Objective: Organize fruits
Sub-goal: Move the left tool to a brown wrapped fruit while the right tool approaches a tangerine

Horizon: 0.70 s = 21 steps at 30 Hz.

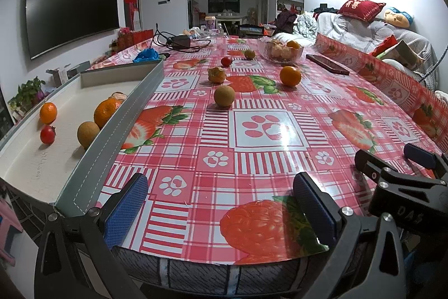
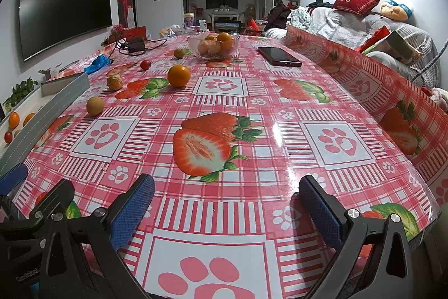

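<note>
Loose fruit: five pieces lie on the bench (image 1: 268, 128), well apart from both grippers: a brown round fruit (image 1: 224, 95) nearest, an orange (image 1: 290, 76) to its right, a persimmon-like fruit (image 1: 216, 74) behind it, then a small red fruit (image 1: 226, 61) and a greenish-brown one (image 1: 249, 54) further back.
Tray: a grey-walled tray (image 1: 131, 108) on the left edge of the bench already holds a large orange (image 1: 107, 111), a small orange (image 1: 48, 113), a small red fruit (image 1: 47, 134), a brown fruit (image 1: 88, 130) and one partly hidden piece behind the large orange.
Glass bowl: a bowl (image 1: 281, 51) of oranges stands at the far side, near a dark phone (image 1: 327, 63).
Step in hand: judged from the layout, part of the sorting is done and a new pick is about to start; nothing is held.
Next move: probably a reach forward to the brown round fruit, with the fingers straddling it before they close, then a carry left over the tray wall. A round fruit may roll if nudged.
Left gripper (image 1: 221, 212): low at the near bench edge, level, pointed up the bench, just beside the tray corner; fingers spread wide, nothing between them.
Right gripper (image 2: 226, 212): alongside, same low level pose over the bench edge; fingers also spread wide and bare.
Surroundings: cables and a charger (image 1: 180, 42) at the far left, a sofa (image 1: 372, 30) to the right.
</note>
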Each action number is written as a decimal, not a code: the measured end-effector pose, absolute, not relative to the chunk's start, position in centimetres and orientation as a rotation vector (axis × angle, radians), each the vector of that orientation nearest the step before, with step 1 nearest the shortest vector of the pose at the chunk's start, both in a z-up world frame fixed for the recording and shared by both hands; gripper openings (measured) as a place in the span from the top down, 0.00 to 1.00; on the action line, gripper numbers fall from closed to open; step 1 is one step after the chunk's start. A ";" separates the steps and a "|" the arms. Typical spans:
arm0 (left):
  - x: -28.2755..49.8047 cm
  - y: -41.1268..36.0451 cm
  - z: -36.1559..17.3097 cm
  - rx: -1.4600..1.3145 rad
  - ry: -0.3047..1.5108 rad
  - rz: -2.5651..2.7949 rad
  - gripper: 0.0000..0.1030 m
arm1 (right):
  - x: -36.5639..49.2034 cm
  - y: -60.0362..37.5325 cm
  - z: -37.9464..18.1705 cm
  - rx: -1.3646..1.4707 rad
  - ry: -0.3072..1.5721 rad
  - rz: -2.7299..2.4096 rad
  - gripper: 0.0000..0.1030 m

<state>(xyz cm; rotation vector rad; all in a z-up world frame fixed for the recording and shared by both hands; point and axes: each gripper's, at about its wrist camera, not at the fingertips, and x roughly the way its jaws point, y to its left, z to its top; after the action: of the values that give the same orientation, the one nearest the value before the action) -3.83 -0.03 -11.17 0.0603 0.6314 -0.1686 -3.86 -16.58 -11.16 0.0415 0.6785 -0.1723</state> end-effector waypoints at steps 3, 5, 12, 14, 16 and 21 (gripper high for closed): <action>-3.4 0.0 -10.9 0.069 0.666 -0.191 0.00 | -3.4 -16.8 -10.9 0.043 0.725 -0.158 0.00; -3.0 -0.1 -10.6 0.077 0.703 -0.203 0.00 | -3.1 -16.9 -10.7 0.043 0.762 -0.144 0.00; -2.6 -0.3 -9.4 0.109 0.817 -0.273 0.00 | -1.7 -17.2 -10.1 0.040 0.915 -0.086 0.00; -2.9 -0.1 -7.9 0.100 0.797 -0.299 0.00 | -1.3 -17.4 -9.8 0.049 0.967 -0.052 0.00; -3.0 0.0 -6.2 0.106 0.770 -0.317 0.00 | -1.1 -17.8 -9.3 0.114 0.990 0.004 0.00; -1.7 0.7 -1.7 0.124 0.728 -0.318 0.00 | 0.2 -18.4 -6.4 0.194 0.970 0.034 0.00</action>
<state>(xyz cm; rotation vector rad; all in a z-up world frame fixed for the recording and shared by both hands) -1.65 0.73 -1.66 0.1243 0.7279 -0.3179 0.16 -18.42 -6.35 0.1941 0.9699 0.0342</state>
